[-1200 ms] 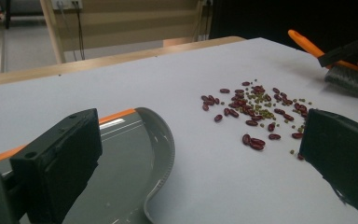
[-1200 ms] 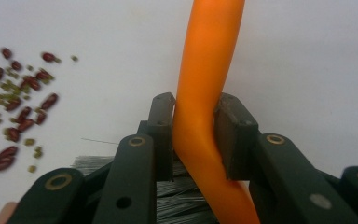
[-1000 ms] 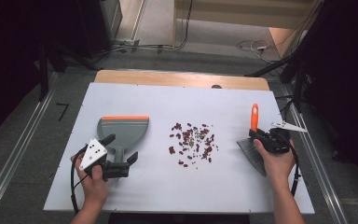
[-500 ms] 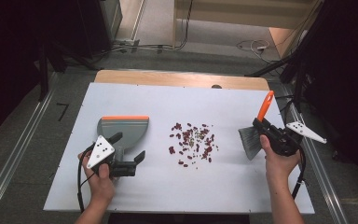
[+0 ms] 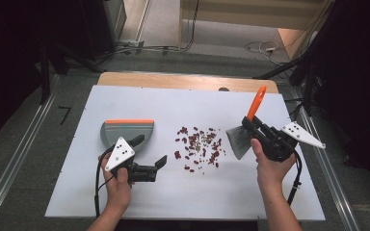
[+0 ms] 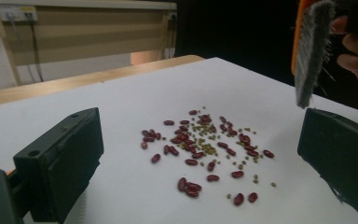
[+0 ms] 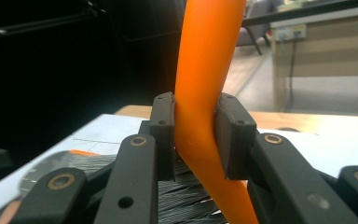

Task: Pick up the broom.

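high view | brush [image 5: 243,137] clamped in right hand-held gripper [image 5: 251,123] | beside beans [image 5: 197,147]

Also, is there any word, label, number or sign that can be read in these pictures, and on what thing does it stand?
None can be read. In the left gripper view, a small yellow label on the white wall box behind the table is too blurred to read. The grey dustpan with the orange edge and the orange-handled brush bear no visible text.

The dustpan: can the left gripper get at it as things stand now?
Probably yes. The left gripper is open and holds nothing, and the dustpan lies right beside it on the table. Nothing stands between them; the beans lie off to the side.
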`<move>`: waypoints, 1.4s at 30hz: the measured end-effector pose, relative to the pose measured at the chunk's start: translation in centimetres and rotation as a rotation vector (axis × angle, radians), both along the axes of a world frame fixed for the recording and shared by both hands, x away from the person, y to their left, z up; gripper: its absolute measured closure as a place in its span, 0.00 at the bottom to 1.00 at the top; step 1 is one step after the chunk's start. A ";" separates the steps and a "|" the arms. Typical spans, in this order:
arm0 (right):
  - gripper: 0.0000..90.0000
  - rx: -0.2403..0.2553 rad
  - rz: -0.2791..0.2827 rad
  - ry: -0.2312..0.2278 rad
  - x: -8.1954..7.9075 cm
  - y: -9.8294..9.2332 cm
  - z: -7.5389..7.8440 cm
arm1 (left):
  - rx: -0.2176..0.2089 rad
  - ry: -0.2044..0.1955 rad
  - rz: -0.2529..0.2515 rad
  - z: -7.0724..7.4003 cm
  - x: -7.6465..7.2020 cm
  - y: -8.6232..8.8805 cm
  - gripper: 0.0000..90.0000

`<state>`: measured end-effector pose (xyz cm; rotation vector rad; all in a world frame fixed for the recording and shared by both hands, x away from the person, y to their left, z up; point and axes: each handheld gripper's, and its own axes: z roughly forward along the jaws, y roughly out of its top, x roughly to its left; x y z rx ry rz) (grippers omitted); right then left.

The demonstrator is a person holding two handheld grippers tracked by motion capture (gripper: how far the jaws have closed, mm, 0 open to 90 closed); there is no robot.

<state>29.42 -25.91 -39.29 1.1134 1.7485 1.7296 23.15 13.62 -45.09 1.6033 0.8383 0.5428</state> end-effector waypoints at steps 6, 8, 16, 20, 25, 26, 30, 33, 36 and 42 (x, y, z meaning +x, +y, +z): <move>0.77 0.006 0.047 -0.024 -1.0 2.6 0.5 | 0.006 0.008 -0.032 0.0 0.2 -1.5 0.05; 0.77 0.008 0.058 -0.026 -1.2 3.0 0.5 | 0.003 0.009 -0.048 0.0 0.2 -2.0 0.05; 0.77 0.002 0.079 -0.052 -2.3 5.7 0.3 | -0.010 0.040 -0.117 0.2 -0.3 -3.6 0.04; 0.77 0.003 0.105 -0.054 -2.8 6.8 0.2 | -0.016 0.053 -0.156 0.2 -0.6 -4.6 0.04; 0.77 0.002 0.134 -0.062 -3.6 8.4 0.1 | -0.026 0.065 -0.194 -0.1 -1.0 -5.7 0.03; 0.77 0.002 0.134 -0.062 -3.6 8.4 0.1 | -0.033 0.071 -0.200 -0.1 -1.0 -5.9 0.03; 0.77 0.003 0.157 -0.062 -4.2 9.5 -0.1 | -0.041 0.095 -0.174 -0.2 -1.1 -6.5 0.09; 0.77 -0.010 0.182 -0.060 -4.7 10.5 -0.4 | -0.041 0.113 -0.156 -0.3 -1.2 -6.9 0.19; 0.77 -0.012 0.193 -0.060 -4.9 10.9 -0.5 | -0.034 0.118 -0.139 -0.4 -1.3 -7.3 0.28; 0.77 -0.017 0.212 -0.064 -5.6 12.0 -0.8 | -0.028 0.123 -0.130 -0.5 -1.4 -7.6 0.48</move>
